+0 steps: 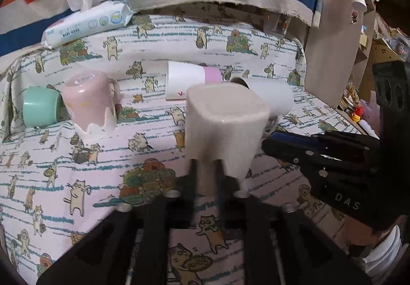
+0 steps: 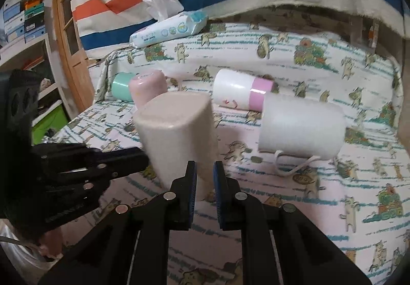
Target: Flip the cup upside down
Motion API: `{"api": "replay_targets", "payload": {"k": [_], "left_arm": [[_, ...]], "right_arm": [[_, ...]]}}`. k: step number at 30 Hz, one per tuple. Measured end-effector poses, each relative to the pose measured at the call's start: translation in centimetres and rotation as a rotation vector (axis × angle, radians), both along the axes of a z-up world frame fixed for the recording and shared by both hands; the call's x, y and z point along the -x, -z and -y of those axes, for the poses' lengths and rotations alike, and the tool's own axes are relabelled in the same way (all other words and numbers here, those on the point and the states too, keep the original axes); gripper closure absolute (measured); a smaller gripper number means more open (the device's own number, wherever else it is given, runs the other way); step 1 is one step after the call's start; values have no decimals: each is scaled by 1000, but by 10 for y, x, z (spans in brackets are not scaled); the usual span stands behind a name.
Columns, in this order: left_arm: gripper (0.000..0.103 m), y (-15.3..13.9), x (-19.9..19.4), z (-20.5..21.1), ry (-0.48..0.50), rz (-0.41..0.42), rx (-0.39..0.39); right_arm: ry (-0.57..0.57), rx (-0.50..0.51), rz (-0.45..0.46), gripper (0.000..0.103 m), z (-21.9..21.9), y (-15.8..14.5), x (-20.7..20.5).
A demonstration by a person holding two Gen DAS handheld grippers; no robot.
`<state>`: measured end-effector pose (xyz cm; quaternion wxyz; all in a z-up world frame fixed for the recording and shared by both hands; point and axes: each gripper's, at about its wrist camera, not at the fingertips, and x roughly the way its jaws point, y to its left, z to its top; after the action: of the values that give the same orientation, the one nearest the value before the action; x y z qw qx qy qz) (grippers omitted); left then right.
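A beige cup (image 1: 225, 126) with a squarish base is upside down, base up, just above the cat-print cloth (image 1: 77, 169). My left gripper (image 1: 206, 169) is shut on its rim wall at the bottom. My right gripper (image 2: 205, 172) is also shut on the same beige cup (image 2: 179, 136), gripping its lower edge. In the left wrist view the right gripper (image 1: 271, 143) comes in from the right side of the cup. In the right wrist view the left gripper (image 2: 143, 154) comes in from the left.
A pink cup (image 1: 89, 103) stands upside down at the left, a mint cup (image 1: 38, 107) lies beside it. A white cup with a pink band (image 1: 189, 80) and a white handled mug (image 1: 271, 98) lie on their sides behind. A wipes pack (image 1: 87, 23) sits at the back.
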<state>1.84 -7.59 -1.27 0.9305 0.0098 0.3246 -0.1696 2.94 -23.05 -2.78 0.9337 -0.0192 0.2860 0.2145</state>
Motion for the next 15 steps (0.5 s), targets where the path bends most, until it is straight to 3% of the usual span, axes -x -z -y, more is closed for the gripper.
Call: {"api": "replay_targets", "payload": {"k": [2,4,5,6,8,11,13,15], "left_arm": [[57,-3,4,-3,-16,41,-7],[47,-6,7,-7,-27,85,-7],[40,-9,9,-9,-31,115,-1],[37,-11,11,-12,-38,150,5],[22,-15,16,-17,-71,240,1],[8,-21,25,-26,-102,354,18],[0,-23,30,-32,-116,404,45],[0,-26,37,-38,-140,452,66]], "right_arm": [[26,26,43,89,0,-1,3],[28,12,62,83,2,-4,5],[37,8,81,70,4,-5,7],[50,10,100,46,4,-7,8],[88,10,164,14,7,-12,14],[120,-9,296,13,13,-21,30],[124,-5,336,12,14,-23,35],[117,-17,344,12,15,-24,37]]}}
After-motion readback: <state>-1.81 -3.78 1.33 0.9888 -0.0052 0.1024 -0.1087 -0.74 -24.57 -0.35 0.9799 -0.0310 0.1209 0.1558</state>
